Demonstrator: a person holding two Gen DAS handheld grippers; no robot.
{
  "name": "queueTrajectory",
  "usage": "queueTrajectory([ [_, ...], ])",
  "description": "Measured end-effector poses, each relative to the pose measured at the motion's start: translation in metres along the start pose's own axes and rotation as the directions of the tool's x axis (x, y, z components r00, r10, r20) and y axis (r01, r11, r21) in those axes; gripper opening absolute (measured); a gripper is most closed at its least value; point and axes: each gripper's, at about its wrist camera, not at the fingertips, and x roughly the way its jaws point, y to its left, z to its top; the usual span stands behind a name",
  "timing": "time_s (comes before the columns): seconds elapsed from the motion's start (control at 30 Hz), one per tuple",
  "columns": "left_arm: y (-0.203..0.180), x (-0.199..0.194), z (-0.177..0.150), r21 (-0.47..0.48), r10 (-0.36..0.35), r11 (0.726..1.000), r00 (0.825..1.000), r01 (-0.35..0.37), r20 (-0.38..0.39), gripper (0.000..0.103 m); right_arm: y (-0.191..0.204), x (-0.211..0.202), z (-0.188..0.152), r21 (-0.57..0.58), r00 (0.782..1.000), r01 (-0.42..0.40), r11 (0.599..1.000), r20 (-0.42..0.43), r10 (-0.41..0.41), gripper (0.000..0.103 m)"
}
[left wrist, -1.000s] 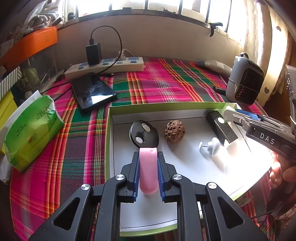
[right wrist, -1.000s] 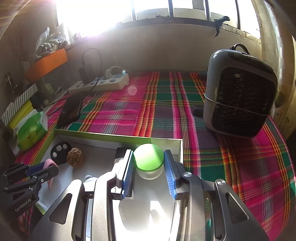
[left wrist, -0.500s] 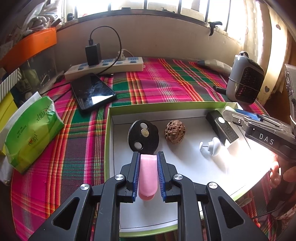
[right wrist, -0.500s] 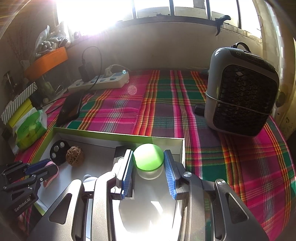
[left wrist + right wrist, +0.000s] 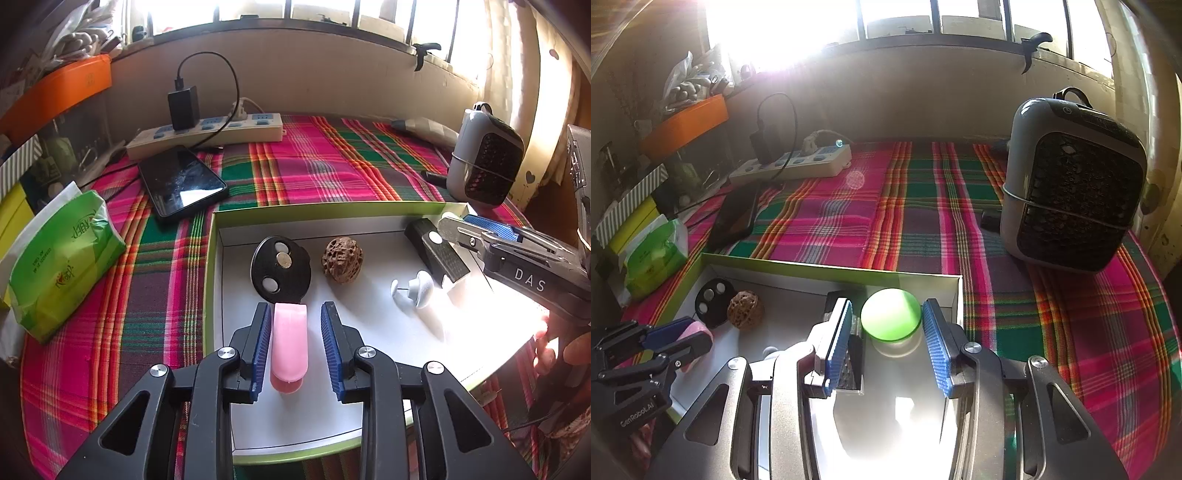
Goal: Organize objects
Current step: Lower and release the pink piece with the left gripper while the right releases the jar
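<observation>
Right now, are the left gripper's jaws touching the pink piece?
Apart. The left wrist view shows white tray floor between the pink piece and each pad of the left gripper, whose jaws have just been opening.

white letters "das" stand on the dark body of the right claw (image 5: pixel 480 225) in the left wrist view. "genrobot.ai" stands on the black left claw (image 5: pixel 683 336) in the right wrist view. print on the green plastic tissue pack (image 5: pixel 62 258) is too distorted to read.

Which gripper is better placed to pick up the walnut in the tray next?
Left, probably. The left gripper, fingers apart around the pink piece, points toward the walnut just ahead. The right gripper straddles the green ball, farther away.
</observation>
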Motion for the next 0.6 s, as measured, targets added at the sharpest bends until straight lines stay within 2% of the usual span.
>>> queueTrajectory([
  [0.6,0.001,-0.024,-0.008,-0.010,0.027,1.000,0.999,-0.027,0.032,0.028,0.015,-0.022,-0.005,-0.021,0.999,0.011,1.000,0.037,-0.010,0.045],
])
